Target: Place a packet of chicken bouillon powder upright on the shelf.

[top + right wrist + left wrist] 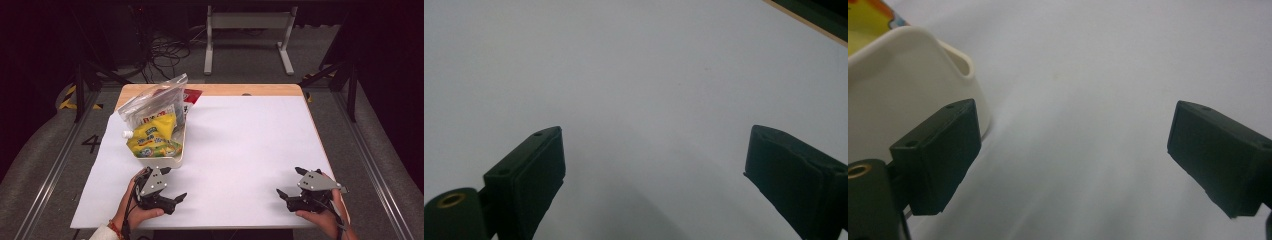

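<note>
A cream tray (161, 161) stands at the left of the white-covered table (245, 135). It holds a yellow snack pouch (152, 137), a clear zip bag (150, 100) and a red packet (192, 94). My left gripper (174, 185) is held just in front of the tray near the table's front edge, open, with nothing between its jaws. In the left gripper view the tray's wall (903, 75) lies beside the left jaw of that gripper (1073, 150), and a corner of the yellow pouch (868, 20) shows above it. My right gripper (290, 182) (651, 170) hovers open over bare white surface at the front right.
The table's wooden far edge (225, 90) shows beyond the white cover. A white metal stand (247, 30) and tangled cables (165, 50) are on the floor behind. Dark frame legs (80, 90) flank the table.
</note>
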Action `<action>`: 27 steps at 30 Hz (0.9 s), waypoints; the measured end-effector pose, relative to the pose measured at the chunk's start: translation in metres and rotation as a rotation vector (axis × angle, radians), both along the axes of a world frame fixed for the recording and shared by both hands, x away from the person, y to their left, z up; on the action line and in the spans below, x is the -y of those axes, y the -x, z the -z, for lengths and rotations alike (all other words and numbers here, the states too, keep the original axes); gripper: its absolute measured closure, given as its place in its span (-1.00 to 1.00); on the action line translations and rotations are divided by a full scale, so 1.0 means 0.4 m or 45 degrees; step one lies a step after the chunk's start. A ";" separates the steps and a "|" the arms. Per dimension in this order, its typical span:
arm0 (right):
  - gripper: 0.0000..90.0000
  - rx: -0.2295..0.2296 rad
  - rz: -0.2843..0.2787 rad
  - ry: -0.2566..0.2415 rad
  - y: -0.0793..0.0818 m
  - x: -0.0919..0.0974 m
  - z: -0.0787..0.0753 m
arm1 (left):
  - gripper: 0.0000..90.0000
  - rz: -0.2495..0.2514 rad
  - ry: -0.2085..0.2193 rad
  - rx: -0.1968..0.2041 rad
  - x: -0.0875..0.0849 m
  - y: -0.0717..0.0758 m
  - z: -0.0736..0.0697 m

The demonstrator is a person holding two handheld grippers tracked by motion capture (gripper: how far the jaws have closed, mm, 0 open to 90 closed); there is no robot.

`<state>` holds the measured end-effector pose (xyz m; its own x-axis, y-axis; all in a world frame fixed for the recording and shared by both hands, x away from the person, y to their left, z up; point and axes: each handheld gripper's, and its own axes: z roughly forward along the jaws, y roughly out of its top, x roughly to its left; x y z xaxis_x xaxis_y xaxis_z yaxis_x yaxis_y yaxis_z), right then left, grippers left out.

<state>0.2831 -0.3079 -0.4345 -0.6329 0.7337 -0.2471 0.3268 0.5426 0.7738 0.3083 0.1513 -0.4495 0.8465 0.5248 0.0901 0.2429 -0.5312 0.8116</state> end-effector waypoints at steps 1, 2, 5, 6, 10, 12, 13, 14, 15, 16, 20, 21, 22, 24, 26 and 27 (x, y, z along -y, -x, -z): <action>-0.81 -0.004 0.016 -0.009 0.002 0.012 0.005 | -0.83 0.005 -0.010 0.000 0.003 -0.003 0.003; -0.82 0.002 0.018 -0.006 0.003 0.016 0.008 | -0.83 0.009 -0.008 -0.010 0.004 -0.006 0.005; -0.82 0.012 0.045 -0.026 0.010 0.033 0.018 | -0.83 -0.004 -0.029 -0.001 0.004 -0.014 0.009; -0.82 0.022 0.052 -0.037 0.012 0.038 0.021 | -0.83 -0.006 -0.030 -0.004 0.001 -0.017 0.010; -0.83 0.013 0.084 -0.054 0.016 0.051 0.035 | -0.83 -0.007 -0.020 -0.040 -0.008 -0.031 0.015; -0.83 0.004 0.094 -0.072 0.017 0.054 0.038 | -0.83 -0.005 -0.016 -0.050 -0.008 -0.035 0.016; -0.83 -0.002 0.097 -0.074 0.017 0.056 0.040 | -0.83 -0.003 -0.010 -0.058 -0.007 -0.036 0.017; -0.83 0.001 0.098 -0.067 0.018 0.055 0.040 | -0.83 0.004 0.005 -0.072 -0.006 -0.038 0.018; -0.83 0.004 0.097 -0.067 0.020 0.054 0.040 | -0.84 0.000 0.027 -0.092 -0.007 -0.040 0.018; -0.83 0.007 0.097 -0.063 0.020 0.053 0.040 | -0.84 0.003 0.041 -0.106 -0.008 -0.041 0.018; -0.82 0.012 0.094 -0.050 0.017 0.044 0.038 | -0.84 0.004 0.027 -0.108 -0.011 -0.040 0.022; -0.82 0.010 0.089 -0.046 0.016 0.042 0.038 | -0.84 0.006 0.029 -0.111 -0.011 -0.038 0.022; -0.81 0.013 0.088 -0.043 0.016 0.038 0.037 | -0.84 0.000 0.020 -0.095 -0.011 -0.036 0.021; -0.81 0.018 0.085 -0.040 0.016 0.037 0.036 | -0.84 -0.009 0.020 -0.073 -0.011 -0.034 0.018; -0.78 0.041 0.090 -0.006 0.015 0.035 0.032 | -0.83 -0.019 0.024 -0.041 -0.014 -0.033 0.012; -0.79 0.050 0.097 0.002 0.014 0.035 0.030 | -0.83 -0.022 0.032 -0.038 -0.015 -0.033 0.011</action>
<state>0.2773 -0.3221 -0.4464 -0.5650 0.7790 -0.2720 0.3367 0.5187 0.7859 0.3214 0.1572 -0.4538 0.8394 0.5410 0.0518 0.2760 -0.5065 0.8169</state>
